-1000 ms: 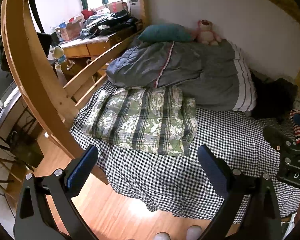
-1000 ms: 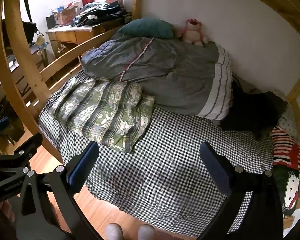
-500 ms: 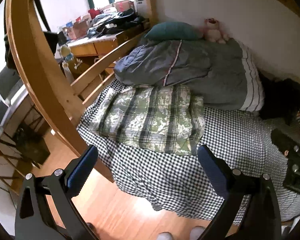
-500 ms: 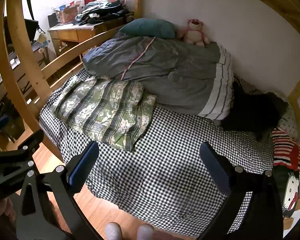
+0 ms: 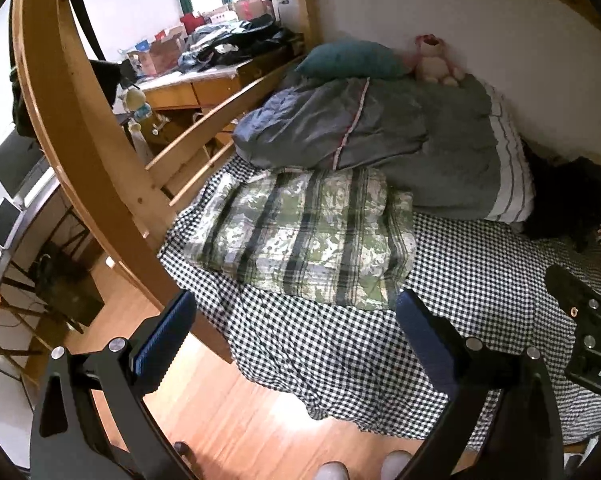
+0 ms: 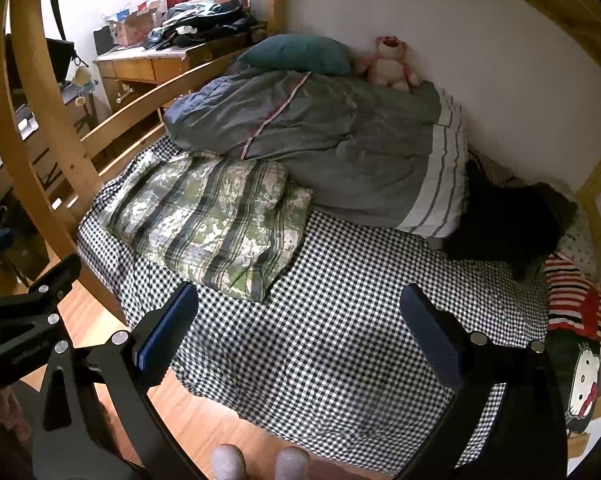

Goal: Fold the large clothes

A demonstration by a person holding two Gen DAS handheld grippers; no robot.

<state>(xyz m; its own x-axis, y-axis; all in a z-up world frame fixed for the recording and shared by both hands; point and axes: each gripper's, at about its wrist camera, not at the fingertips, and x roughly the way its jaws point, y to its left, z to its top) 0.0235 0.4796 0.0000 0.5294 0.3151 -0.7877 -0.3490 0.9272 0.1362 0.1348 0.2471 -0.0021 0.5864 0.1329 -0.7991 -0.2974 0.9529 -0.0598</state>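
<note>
A bed point(image 6: 340, 340) with a black-and-white checked sheet fills most of both views, inside a wooden frame point(image 5: 80, 140). On its far half lies a big grey quilt point(image 6: 340, 140), bunched up against the wall. In front of the quilt, on the left part of the sheet, lies the green plaid garment point(image 5: 308, 236) — it is folded into a thick rectangle, and its far edge touches the quilt. A black piece of clothing point(image 6: 508, 220) lies at the right end of the quilt. A teal pillow point(image 6: 300, 54) and a pink plush toy point(image 6: 392, 64) sit at the head of the bed. The left gripper point(image 5: 292, 332) and the right gripper point(image 6: 300, 320) both hang above the near edge of the bed — each has its fingers spread wide and holds nothing.
</note>
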